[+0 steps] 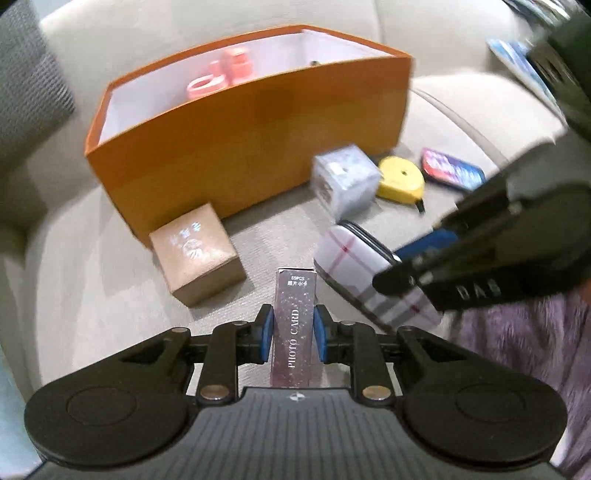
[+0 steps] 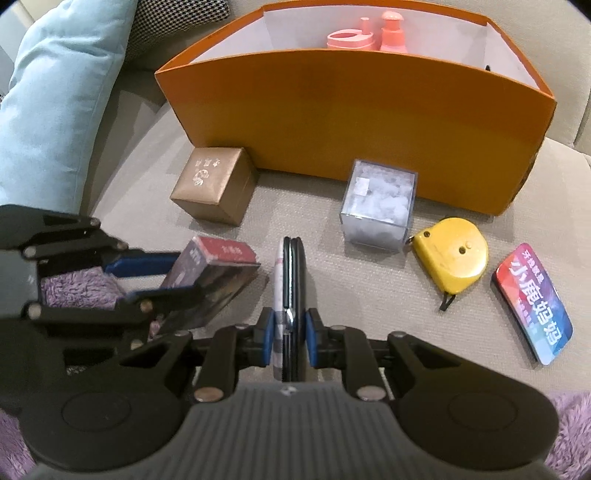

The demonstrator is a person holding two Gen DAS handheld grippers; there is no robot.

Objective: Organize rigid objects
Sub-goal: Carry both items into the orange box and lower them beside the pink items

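My left gripper is shut on a dark photo card box, held above the sofa seat; it also shows in the right wrist view. My right gripper is shut on a flat white plaid case held edge-on; it also shows in the left wrist view. An orange box stands behind, holding pink items. On the seat lie a brown carton, a clear cube box, a yellow tape measure and a colourful tin.
A light blue cushion and a checked cushion lie at the left on the beige sofa. A purple fluffy fabric sits at the near edge. Blue printed items lie far right.
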